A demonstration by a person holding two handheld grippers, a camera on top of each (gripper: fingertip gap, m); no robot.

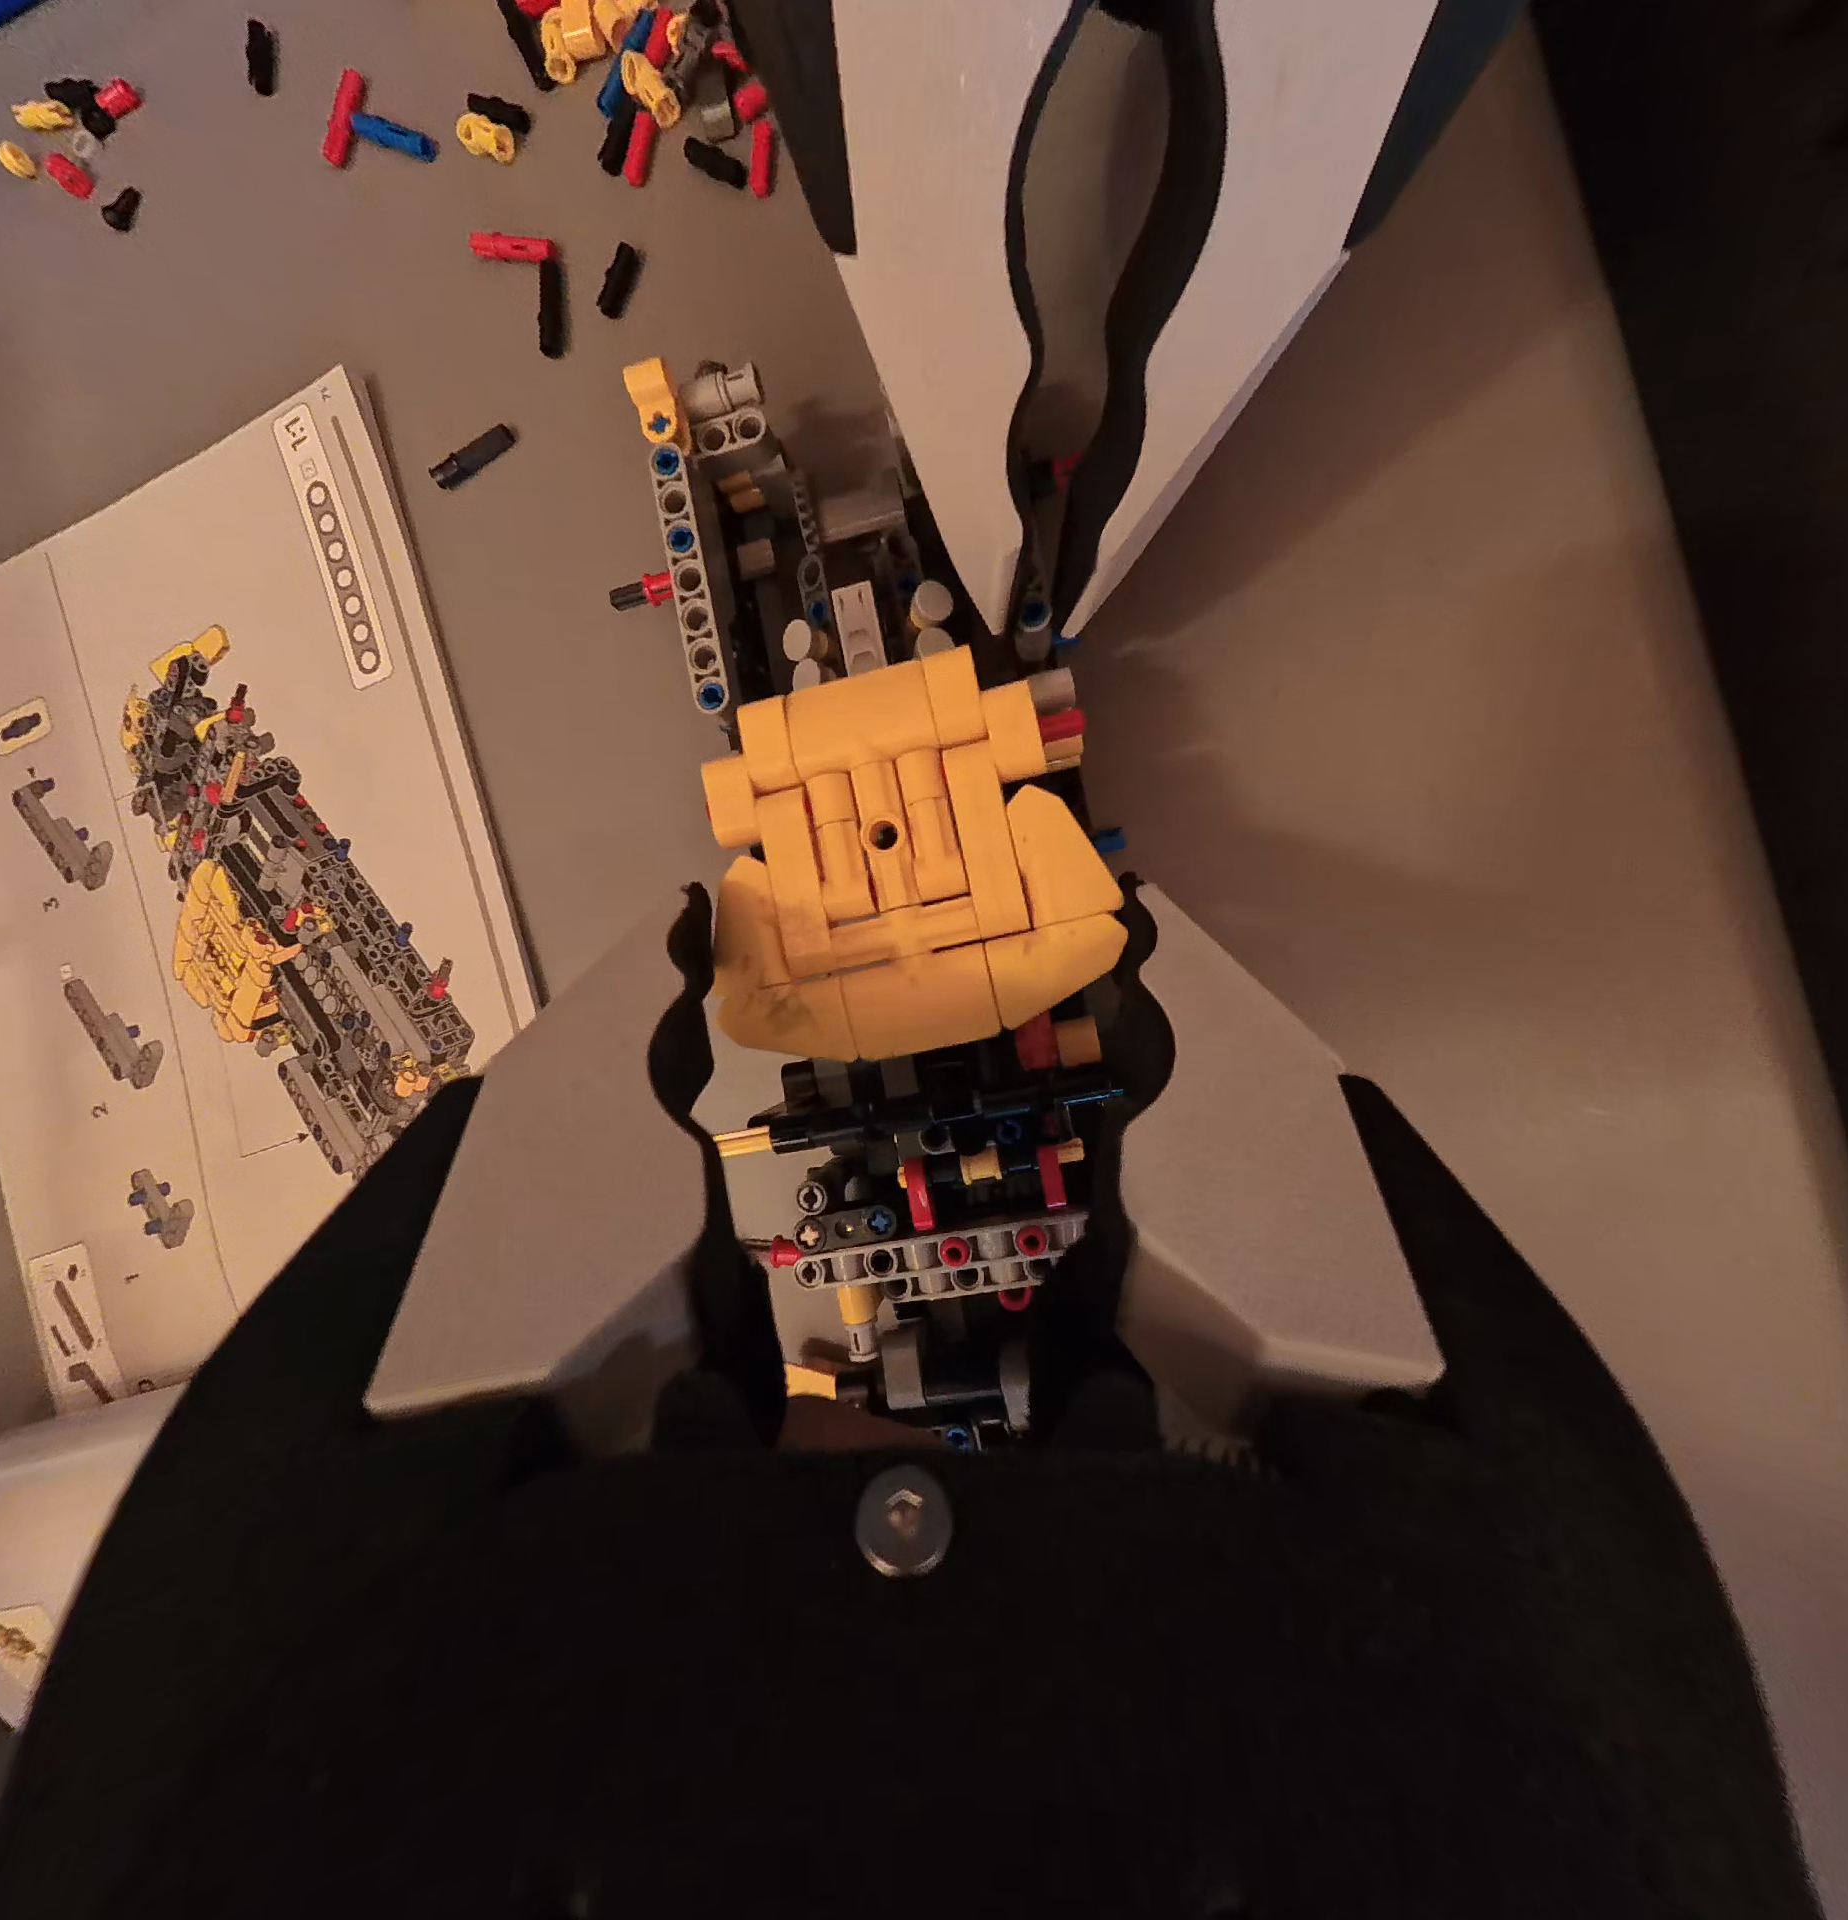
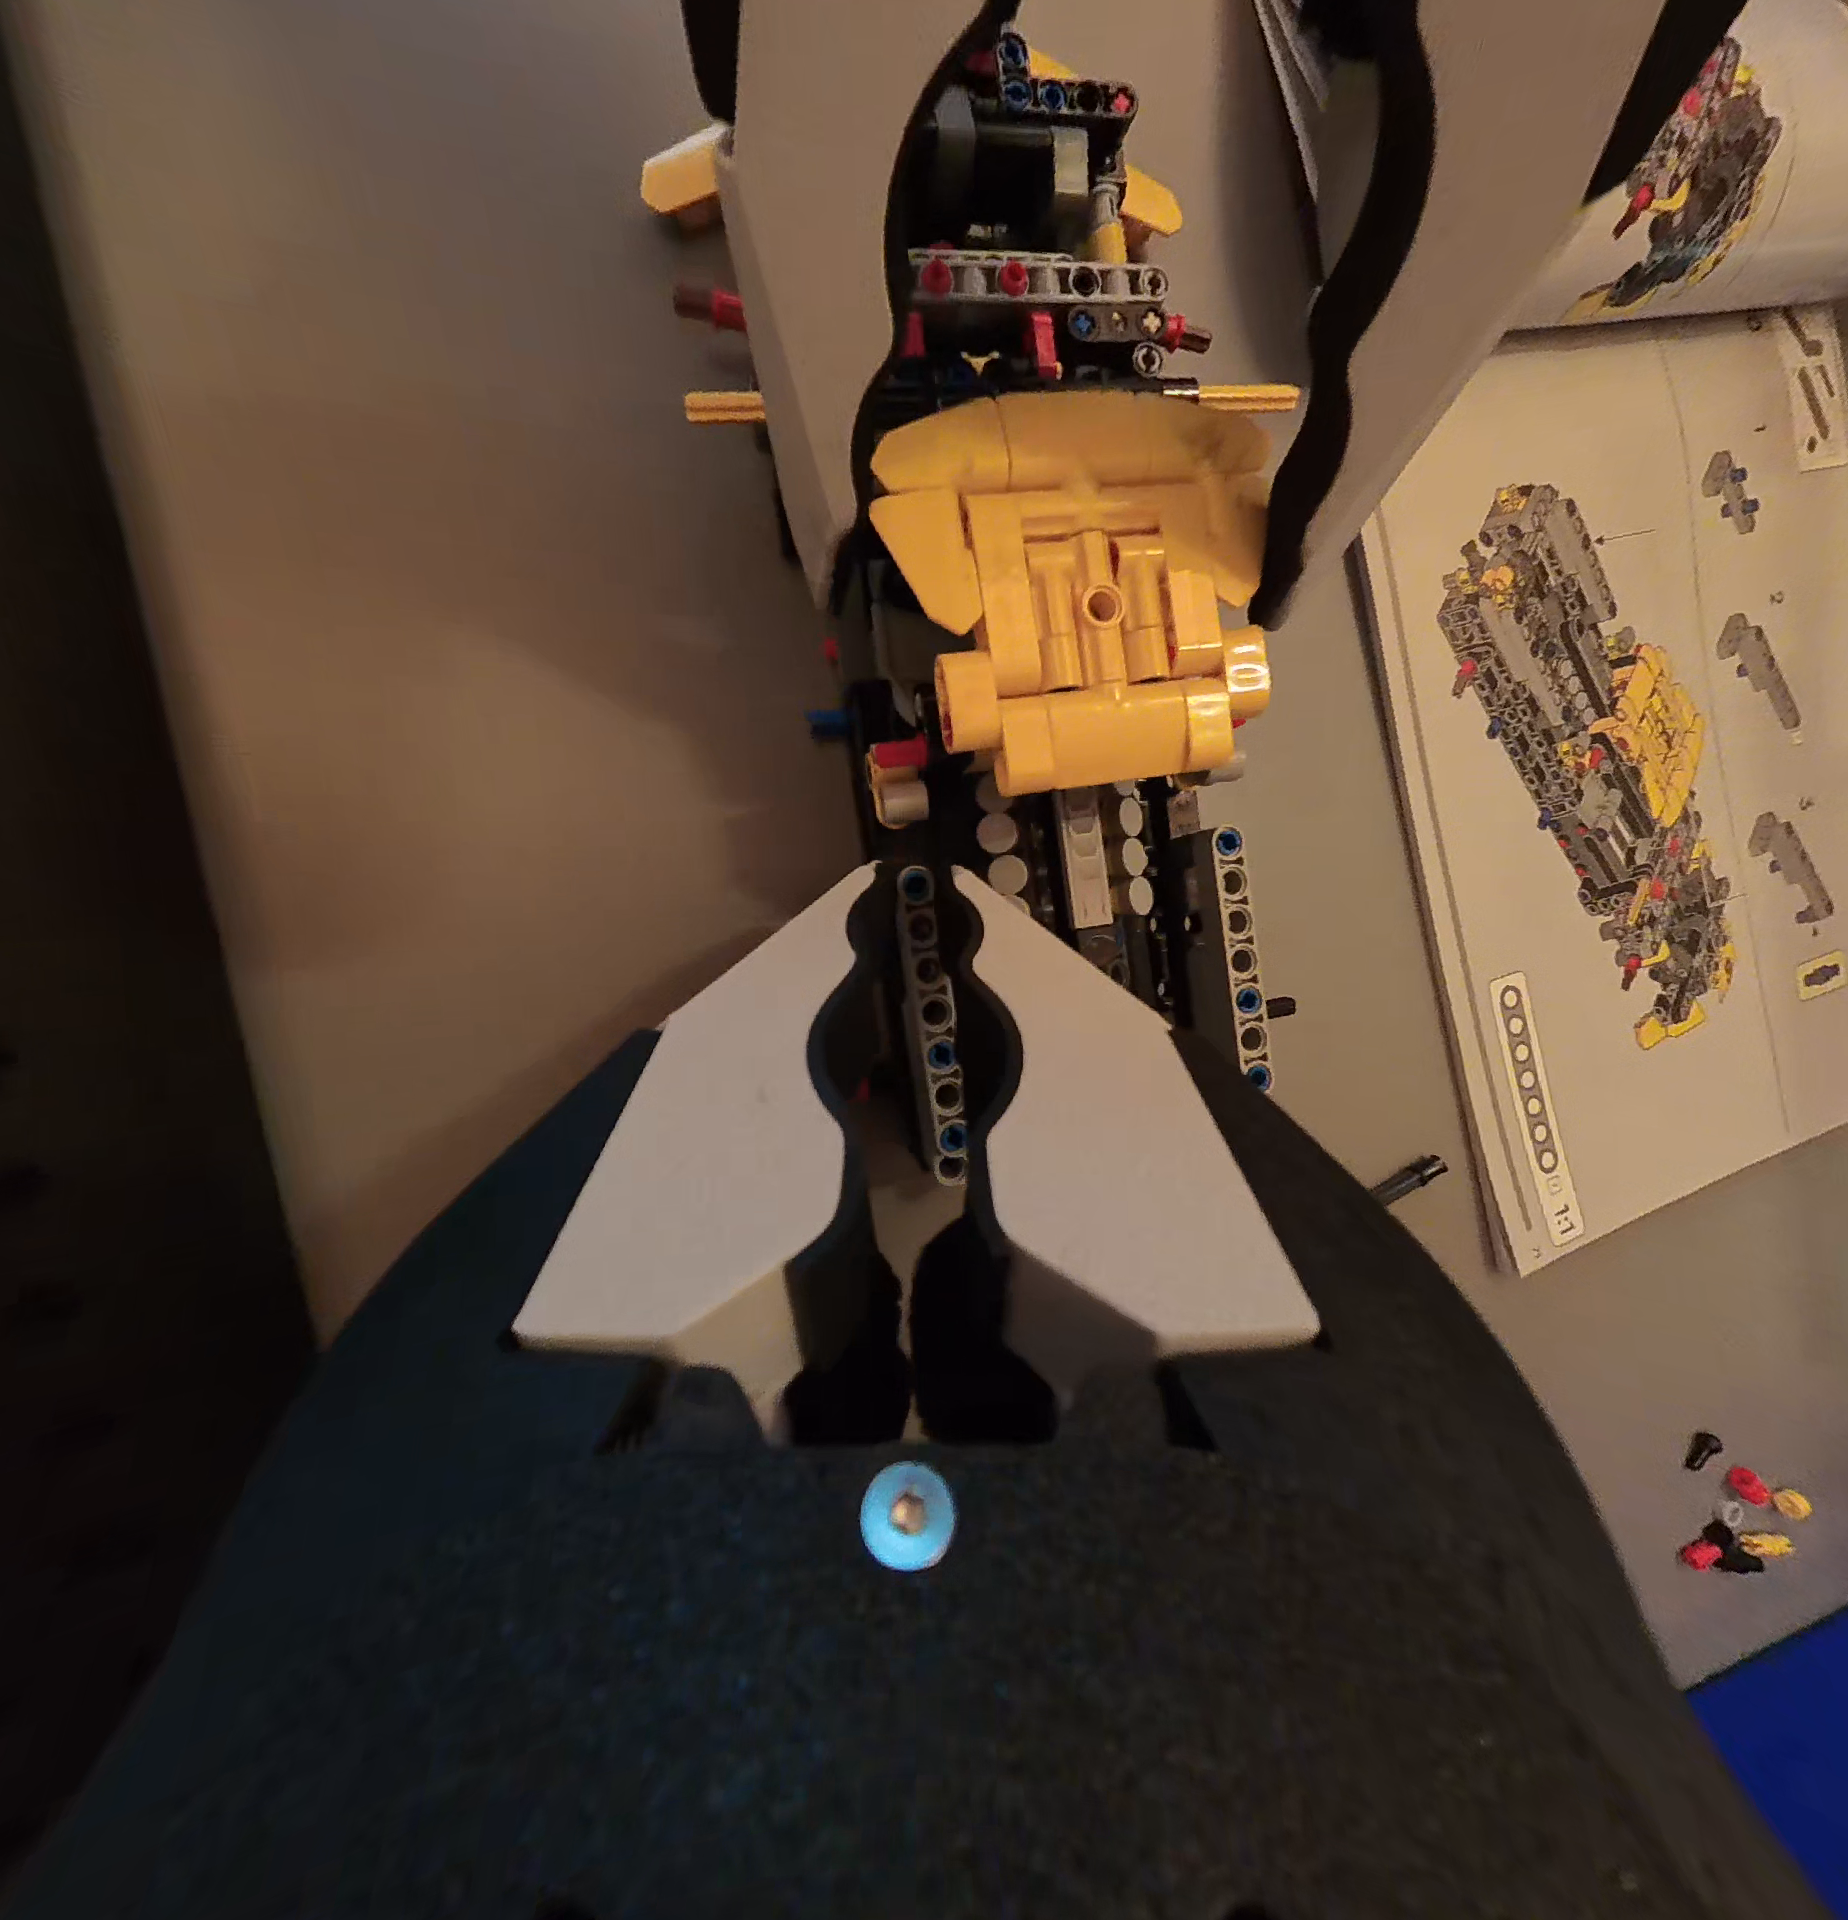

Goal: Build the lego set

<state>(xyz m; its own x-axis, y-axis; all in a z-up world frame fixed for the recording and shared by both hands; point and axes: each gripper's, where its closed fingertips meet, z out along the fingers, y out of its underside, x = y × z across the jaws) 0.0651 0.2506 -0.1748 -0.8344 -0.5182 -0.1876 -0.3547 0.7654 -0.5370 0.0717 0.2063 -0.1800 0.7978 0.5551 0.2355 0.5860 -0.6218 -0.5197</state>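
- Left hand-held gripper (image 1: 915,1049) clamps the lego model (image 1: 899,894) at its black mid-section, above the counter (image 1: 276,312).
- Right hand-held gripper (image 2: 915,997) is narrow, pinching a grey beam (image 2: 930,1029) at the far end.
- We'd hold both ends steady and check the instruction booklet (image 2: 1585,790) before adding pins.
- Long axis runs gripper to gripper; yellow cab (image 1: 899,873) faces the cams.

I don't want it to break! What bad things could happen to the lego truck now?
1. The half-built yellow, grey and black lego model is squeezed between the left gripper and the right gripper; pulling apart might split it.
2. The thin grey holed beam that the right gripper pinches could snap off.
3. Small red and black pins lie loose and could get knocked away.
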